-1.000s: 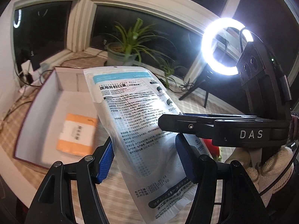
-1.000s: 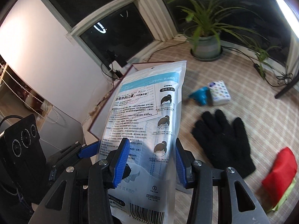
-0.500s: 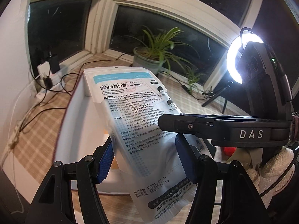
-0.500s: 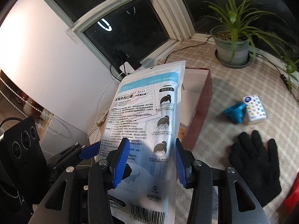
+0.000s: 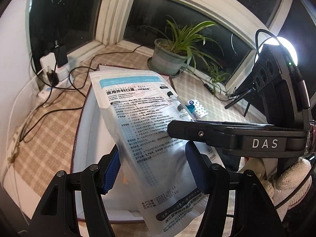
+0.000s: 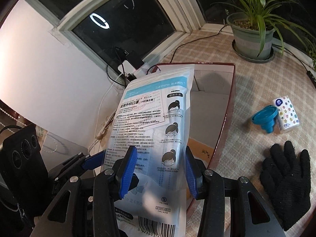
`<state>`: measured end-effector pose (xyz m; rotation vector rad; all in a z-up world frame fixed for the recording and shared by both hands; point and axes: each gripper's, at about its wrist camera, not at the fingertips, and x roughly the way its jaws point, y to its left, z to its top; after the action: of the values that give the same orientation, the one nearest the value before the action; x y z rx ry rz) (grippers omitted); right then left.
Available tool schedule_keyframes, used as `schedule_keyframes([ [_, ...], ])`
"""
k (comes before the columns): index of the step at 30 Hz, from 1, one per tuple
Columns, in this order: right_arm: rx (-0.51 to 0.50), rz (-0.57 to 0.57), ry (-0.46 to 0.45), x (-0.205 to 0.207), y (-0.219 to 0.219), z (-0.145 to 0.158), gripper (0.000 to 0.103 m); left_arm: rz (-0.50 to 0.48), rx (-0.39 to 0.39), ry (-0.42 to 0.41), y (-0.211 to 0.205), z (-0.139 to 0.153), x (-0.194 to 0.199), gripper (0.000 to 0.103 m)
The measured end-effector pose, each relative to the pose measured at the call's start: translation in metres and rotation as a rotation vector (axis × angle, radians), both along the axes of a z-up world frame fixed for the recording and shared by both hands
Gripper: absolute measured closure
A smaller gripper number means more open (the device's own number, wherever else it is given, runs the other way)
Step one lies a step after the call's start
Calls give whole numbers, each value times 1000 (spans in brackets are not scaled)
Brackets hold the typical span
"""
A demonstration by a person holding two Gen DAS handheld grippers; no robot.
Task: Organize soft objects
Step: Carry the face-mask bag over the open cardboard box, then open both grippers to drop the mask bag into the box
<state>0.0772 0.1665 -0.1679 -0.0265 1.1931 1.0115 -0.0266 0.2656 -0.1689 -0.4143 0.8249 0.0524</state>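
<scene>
A clear and blue face mask pack (image 5: 146,130) stands upright between both pairs of blue-padded fingers. My left gripper (image 5: 153,165) and my right gripper (image 6: 159,171) both close on its lower part, at right angles to each other. The pack (image 6: 156,122) hangs above the open white-lined box with a dark red rim (image 6: 229,114), also in the left wrist view (image 5: 86,130). An orange packet (image 6: 199,148) lies inside the box. A black glove (image 6: 286,183) lies on the checked cloth right of the box.
A blue funnel (image 6: 264,118) and a spotted tissue pack (image 6: 286,114) lie beyond the glove. A potted plant (image 5: 169,55) stands by the window. A power strip with cables (image 5: 53,69) sits left of the box. A ring light (image 5: 286,47) glares at right.
Both grippers, still holding the mask pack, have swung left and moved over the box. The red cloth has left the right wrist view.
</scene>
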Motion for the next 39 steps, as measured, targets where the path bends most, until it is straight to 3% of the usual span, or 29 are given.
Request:
schedule_keyframes([
  [12, -43, -17, 26, 9, 9, -20, 60, -7, -18, 59, 5, -11, 8, 41],
  [19, -64, -23, 1, 9, 10, -21, 60, 24, 27, 60, 6, -7, 4, 41],
  [27, -52, -22, -40, 4, 0, -10, 60, 43, 77, 53, 2, 0, -7, 38],
  [39, -43, -52, -111, -8, -40, 5, 59, 65, 71, 8, -15, 13, -24, 39],
])
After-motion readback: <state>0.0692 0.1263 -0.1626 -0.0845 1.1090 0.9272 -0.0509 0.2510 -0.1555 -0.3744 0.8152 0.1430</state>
